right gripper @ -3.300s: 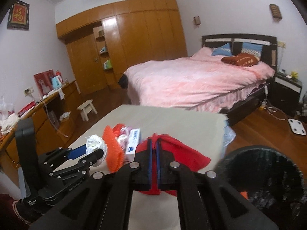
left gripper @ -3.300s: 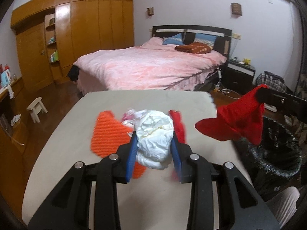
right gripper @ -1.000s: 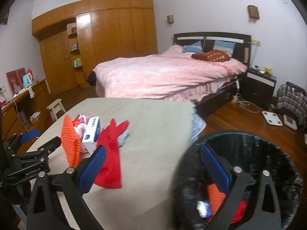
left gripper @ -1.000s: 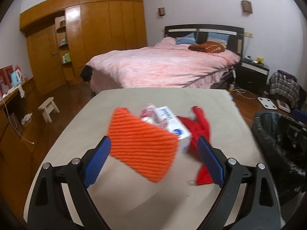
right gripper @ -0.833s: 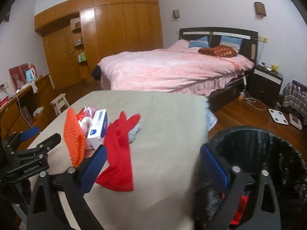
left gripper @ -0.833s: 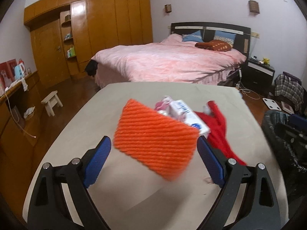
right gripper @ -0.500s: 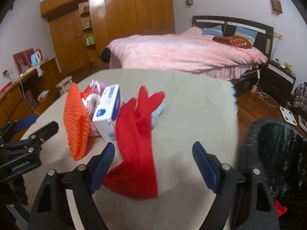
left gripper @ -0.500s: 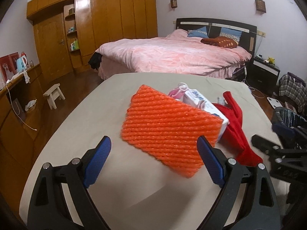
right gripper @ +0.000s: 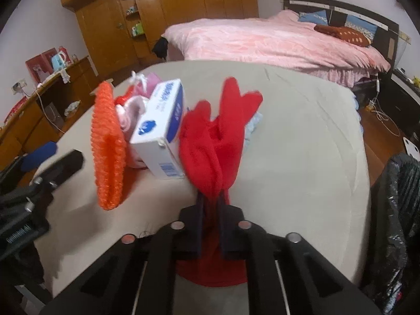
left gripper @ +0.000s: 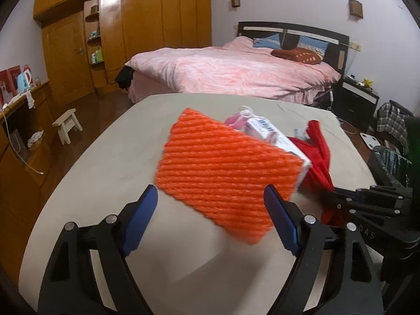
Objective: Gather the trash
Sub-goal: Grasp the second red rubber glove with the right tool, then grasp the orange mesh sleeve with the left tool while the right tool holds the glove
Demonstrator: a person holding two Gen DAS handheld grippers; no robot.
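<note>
Both grippers showing matte black plastic frames w/ triangular cutouts & round silver screw heads at the linkage pivots. Left gripper [left gripper: 210,204] wearing bright blue pads on its finger tips. Right gripper [right gripper: 210,204] showing darker blue pads, looking nearly navy. White lettering running along each gripper's side, partly unreadable.
</note>
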